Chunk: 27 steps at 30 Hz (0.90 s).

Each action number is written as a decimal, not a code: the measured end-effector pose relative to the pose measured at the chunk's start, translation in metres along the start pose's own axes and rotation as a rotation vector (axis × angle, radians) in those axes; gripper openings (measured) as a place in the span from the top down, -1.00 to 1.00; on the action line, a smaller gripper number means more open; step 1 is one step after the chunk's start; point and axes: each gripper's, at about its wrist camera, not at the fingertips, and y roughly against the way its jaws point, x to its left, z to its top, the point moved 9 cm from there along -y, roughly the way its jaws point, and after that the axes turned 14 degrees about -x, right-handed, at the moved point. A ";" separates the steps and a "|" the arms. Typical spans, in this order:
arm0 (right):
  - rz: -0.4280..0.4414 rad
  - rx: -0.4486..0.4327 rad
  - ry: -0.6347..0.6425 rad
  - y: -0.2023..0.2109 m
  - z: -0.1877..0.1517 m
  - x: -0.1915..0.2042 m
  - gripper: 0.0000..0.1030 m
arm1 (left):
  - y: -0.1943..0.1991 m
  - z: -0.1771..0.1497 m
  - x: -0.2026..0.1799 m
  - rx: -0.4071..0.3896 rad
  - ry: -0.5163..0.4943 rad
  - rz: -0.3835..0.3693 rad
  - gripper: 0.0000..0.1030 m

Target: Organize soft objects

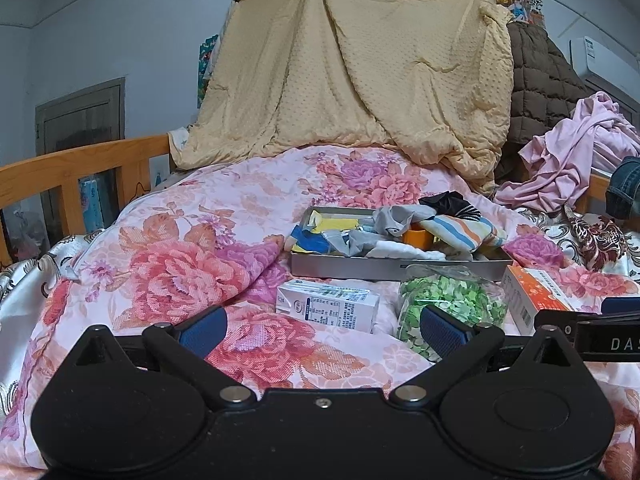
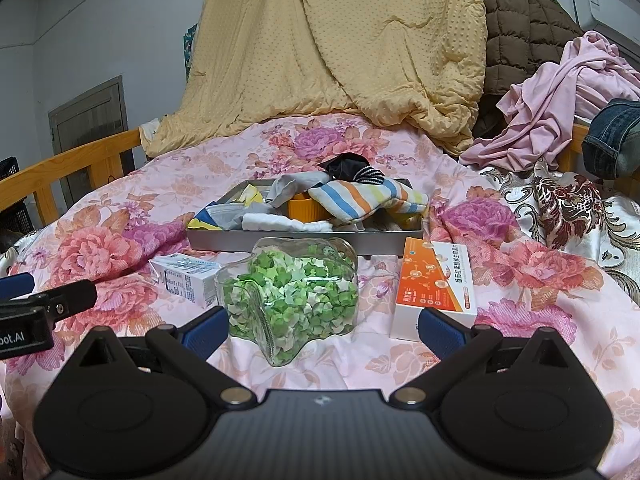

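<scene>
A grey metal tray (image 1: 352, 270) (image 2: 224, 240) lies on the floral quilt, heaped with soft things: a striped cloth (image 1: 460, 230) (image 2: 360, 200), a black sock (image 1: 450, 202) (image 2: 350, 168), grey, white and yellow-blue cloths, and an orange cup (image 1: 418, 238) (image 2: 304, 208). My left gripper (image 1: 320, 330) is open and empty, above the quilt in front of the tray. My right gripper (image 2: 322, 330) is open and empty, its jaws either side of a clear jar of green paper stars (image 2: 292, 296) (image 1: 452, 304).
A white milk carton (image 1: 328, 306) (image 2: 188, 276) and an orange-white box (image 2: 434, 288) (image 1: 532, 296) lie in front of the tray. A yellow blanket (image 1: 352, 72), brown quilted coat (image 2: 520, 32) and pink garment (image 2: 560, 104) pile behind. Wooden bed rail (image 1: 72, 168) at left.
</scene>
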 end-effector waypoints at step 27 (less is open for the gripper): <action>0.015 0.020 0.001 -0.002 -0.003 0.001 -0.99 | 0.000 -0.003 0.001 0.005 -0.013 0.012 -0.98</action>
